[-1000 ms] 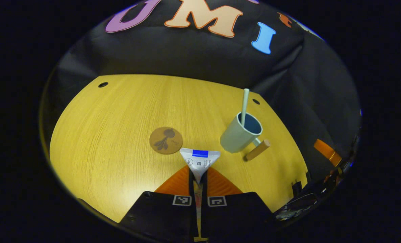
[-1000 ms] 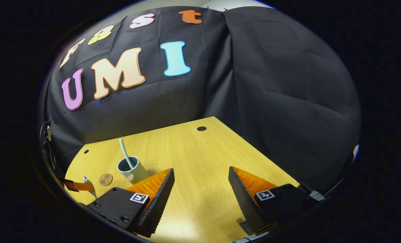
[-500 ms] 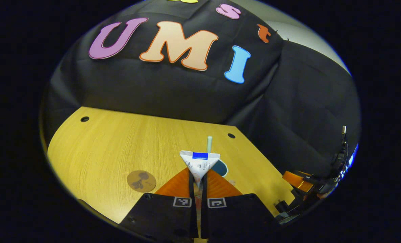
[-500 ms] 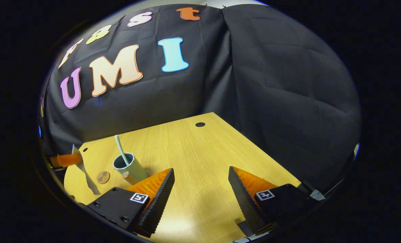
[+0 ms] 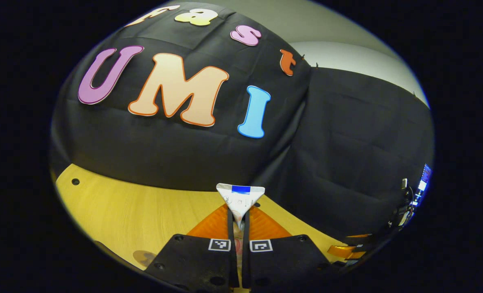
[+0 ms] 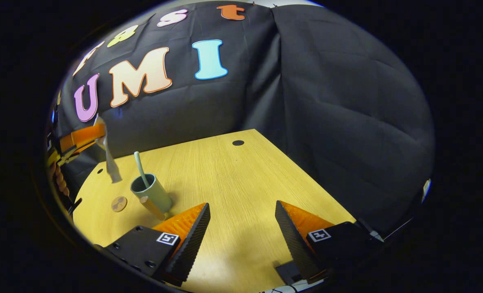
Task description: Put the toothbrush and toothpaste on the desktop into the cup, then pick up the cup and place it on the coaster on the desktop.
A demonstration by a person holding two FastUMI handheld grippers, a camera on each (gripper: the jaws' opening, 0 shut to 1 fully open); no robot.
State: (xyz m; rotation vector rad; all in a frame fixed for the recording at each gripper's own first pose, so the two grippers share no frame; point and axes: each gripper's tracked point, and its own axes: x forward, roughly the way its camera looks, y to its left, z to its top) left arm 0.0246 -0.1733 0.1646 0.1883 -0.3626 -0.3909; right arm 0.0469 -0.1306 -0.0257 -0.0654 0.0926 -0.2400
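My left gripper (image 5: 238,217) is shut on a white toothpaste tube (image 5: 240,197), whose flat crimped end with a blue stripe sticks up between the fingers. In the right gripper view that left gripper (image 6: 97,136) is high at the far left, and the toothpaste tube (image 6: 110,165) hangs down from it, just left of and above the cup. The grey-green cup (image 6: 152,193) stands on the desk with a pale toothbrush (image 6: 139,162) upright in it and a wooden handle (image 6: 152,208) toward me. The round brown coaster (image 6: 119,203) lies left of the cup. My right gripper (image 6: 241,209) is open over bare desk.
The yellow wooden desk (image 6: 233,179) has cable holes near its back corners (image 6: 238,143). Black cloth walls close the back and right sides. A hand (image 6: 59,181) holds the left gripper at the far left edge. The coaster's edge (image 5: 143,257) peeks out low in the left gripper view.
My left gripper has risen and tilted up with the toothpaste tube, so the cup dropped out of its view. In the right gripper view it climbed beside the cup. The right gripper barely shifted.
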